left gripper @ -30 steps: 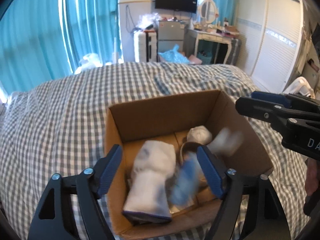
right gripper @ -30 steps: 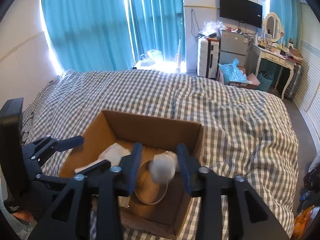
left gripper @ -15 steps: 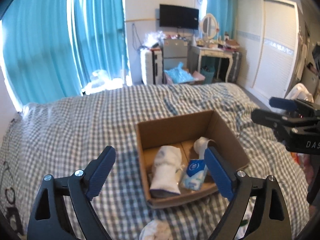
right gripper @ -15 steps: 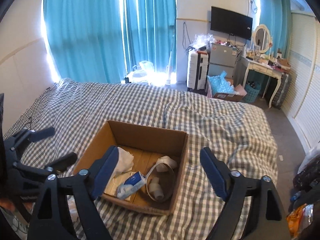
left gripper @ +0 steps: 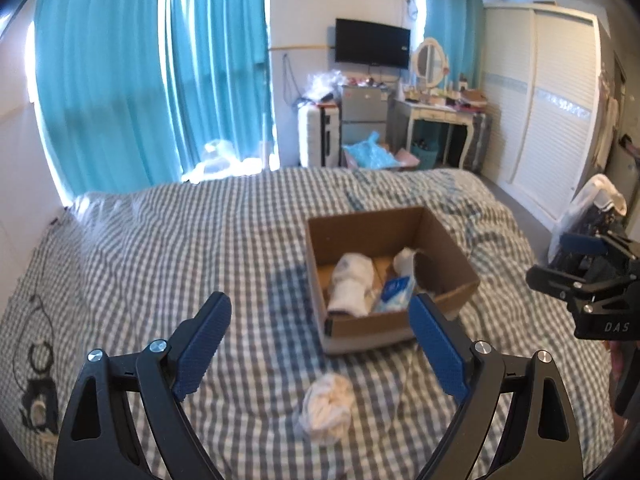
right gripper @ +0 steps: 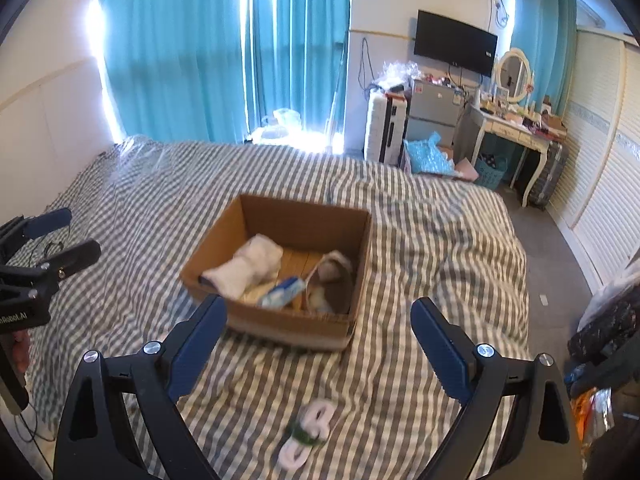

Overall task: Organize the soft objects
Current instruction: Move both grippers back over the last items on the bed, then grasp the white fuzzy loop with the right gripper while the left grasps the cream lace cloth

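An open cardboard box (left gripper: 448,236) (right gripper: 360,240) stands on the checked bed. Inside lie a white rolled towel (left gripper: 352,284) (right gripper: 248,266), a blue tissue pack (left gripper: 394,290) (right gripper: 282,291) and white balled socks (left gripper: 404,260) (right gripper: 334,270). A white balled cloth (left gripper: 328,406) lies on the bed in front of the box, under my left gripper (left gripper: 320,346), which is open and empty. A small white and green rolled item (right gripper: 306,434) lies on the bed below my right gripper (right gripper: 318,346), also open and empty. Both grippers hang above the bed, short of the box.
The grey-white checked bed cover (left gripper: 160,248) spreads around the box. A black cable and device (left gripper: 38,376) lie at the bed's left edge. Beyond the bed stand a white suitcase (right gripper: 384,128), a dressing table (right gripper: 516,132) and wardrobe doors (left gripper: 556,120). Bags (left gripper: 592,208) sit at the right.
Both grippers have pulled back and up from the box and stand wide open. The soft items they held over the box now lie in it.
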`<action>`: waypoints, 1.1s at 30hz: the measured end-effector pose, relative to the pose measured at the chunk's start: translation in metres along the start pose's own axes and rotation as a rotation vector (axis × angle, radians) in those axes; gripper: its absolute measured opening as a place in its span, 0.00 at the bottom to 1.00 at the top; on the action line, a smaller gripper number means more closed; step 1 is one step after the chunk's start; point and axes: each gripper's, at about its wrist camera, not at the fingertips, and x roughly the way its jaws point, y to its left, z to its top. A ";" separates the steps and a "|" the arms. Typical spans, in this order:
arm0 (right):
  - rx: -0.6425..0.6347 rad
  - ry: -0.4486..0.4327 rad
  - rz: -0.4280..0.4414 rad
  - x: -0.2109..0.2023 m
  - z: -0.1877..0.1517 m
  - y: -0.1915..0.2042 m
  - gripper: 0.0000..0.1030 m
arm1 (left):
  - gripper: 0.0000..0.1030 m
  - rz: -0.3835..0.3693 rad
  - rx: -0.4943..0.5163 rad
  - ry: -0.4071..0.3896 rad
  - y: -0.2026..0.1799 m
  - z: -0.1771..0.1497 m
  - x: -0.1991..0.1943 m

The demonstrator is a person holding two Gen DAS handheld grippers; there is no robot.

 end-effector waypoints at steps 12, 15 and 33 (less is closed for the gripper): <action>0.038 0.219 -0.004 0.070 -0.098 0.004 0.90 | 0.89 0.010 0.010 0.163 0.001 -0.080 0.060; 0.048 0.269 0.010 0.088 -0.116 0.002 0.83 | 0.89 0.012 0.018 0.213 0.001 -0.100 0.079; -0.013 0.407 0.050 0.141 -0.157 0.003 0.34 | 0.59 -0.021 0.046 0.329 -0.007 -0.138 0.137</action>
